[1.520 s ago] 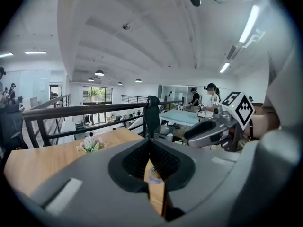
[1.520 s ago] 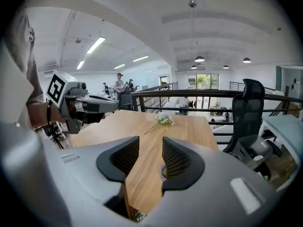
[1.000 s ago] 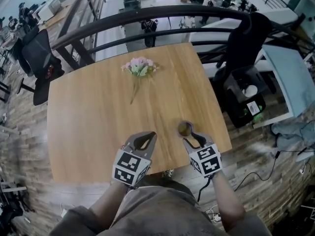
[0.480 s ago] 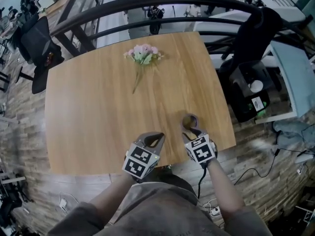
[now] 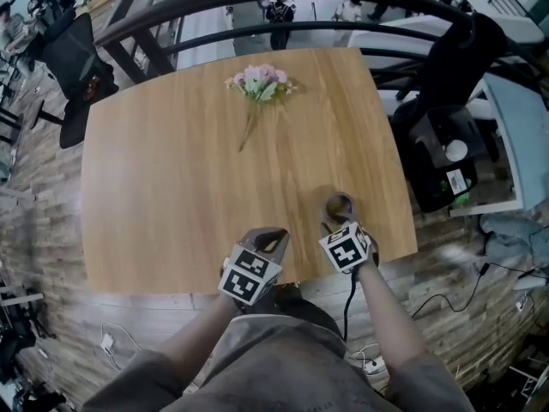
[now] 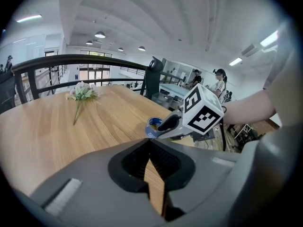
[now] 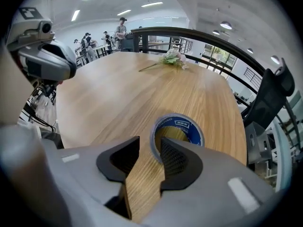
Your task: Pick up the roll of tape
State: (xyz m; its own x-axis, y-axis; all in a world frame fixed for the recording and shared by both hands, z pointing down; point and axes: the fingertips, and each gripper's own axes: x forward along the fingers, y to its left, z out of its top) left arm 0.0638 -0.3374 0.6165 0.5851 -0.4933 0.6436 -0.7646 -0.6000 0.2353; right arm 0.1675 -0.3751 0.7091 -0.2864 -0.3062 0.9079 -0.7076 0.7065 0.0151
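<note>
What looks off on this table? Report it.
Nothing spilled or damaged. The roll of tape lies flat; the only oddity is a flower bunch lying loose, no vase, at the far edge of the table.

The roll of tape [image 7: 177, 129] lies flat on the table [image 5: 171, 187], just ahead of the right gripper [image 7: 149, 145]. That gripper's fingers [image 7: 177, 162] stand apart, with the roll's near wall at the gap between their tips and most of the roll on the right-hand finger's side. To the left of them, over the table's front edge, is the left gripper [image 6: 149, 141], its tips together. The roll lies ahead and to the right of it. Far ahead of both pairs of fingers, near the table's back edge, lies a bunch of flowers [image 5: 257, 82]. A railing [image 5: 300, 3] runs behind the table.
</note>
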